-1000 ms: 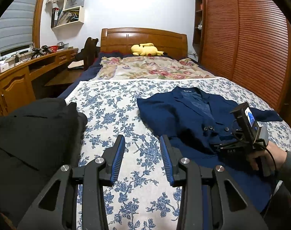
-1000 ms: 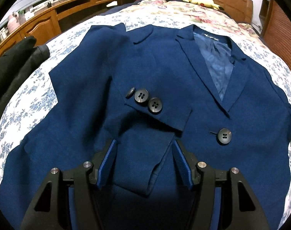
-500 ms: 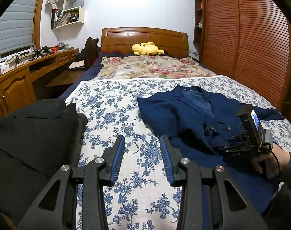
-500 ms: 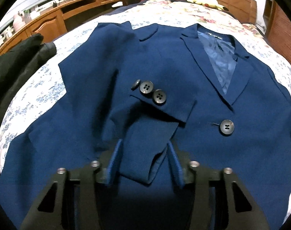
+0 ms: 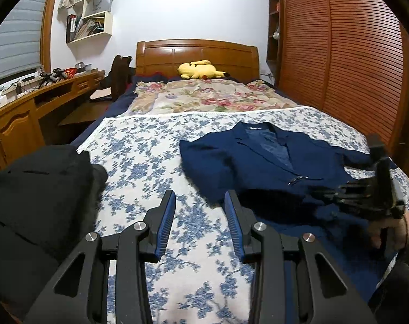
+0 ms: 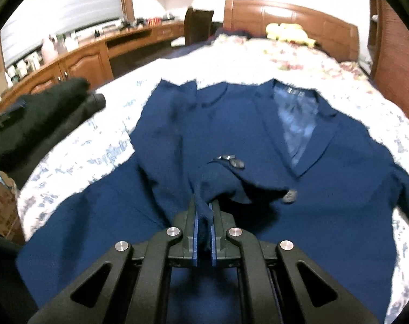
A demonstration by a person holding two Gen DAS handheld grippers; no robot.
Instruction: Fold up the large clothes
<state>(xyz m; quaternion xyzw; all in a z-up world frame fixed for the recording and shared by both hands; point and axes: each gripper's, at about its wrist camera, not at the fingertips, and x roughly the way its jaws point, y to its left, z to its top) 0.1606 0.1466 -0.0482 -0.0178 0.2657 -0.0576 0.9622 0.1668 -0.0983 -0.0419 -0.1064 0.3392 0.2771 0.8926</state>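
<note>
A navy blue jacket (image 6: 339, 178) lies face up on the bed, collar toward the headboard; it also shows in the left wrist view (image 5: 258, 162). My right gripper (image 6: 203, 216) is shut on the cuff of the jacket's sleeve (image 6: 218, 181), which is folded over the front, and lifts it slightly. The right gripper also shows at the right edge of the left wrist view (image 5: 366, 197). My left gripper (image 5: 200, 202) is open and empty above the floral bedspread (image 5: 150, 162), left of the jacket.
A pile of black clothes (image 5: 37, 197) lies at the bed's left edge. A yellow plush toy (image 5: 199, 69) sits by the wooden headboard (image 5: 196, 54). A wooden desk (image 5: 29, 108) runs along the left, a slatted wardrobe (image 5: 339, 54) along the right.
My right gripper has closed on the folded sleeve cuff and raised it. The left gripper has stayed open and almost still.
</note>
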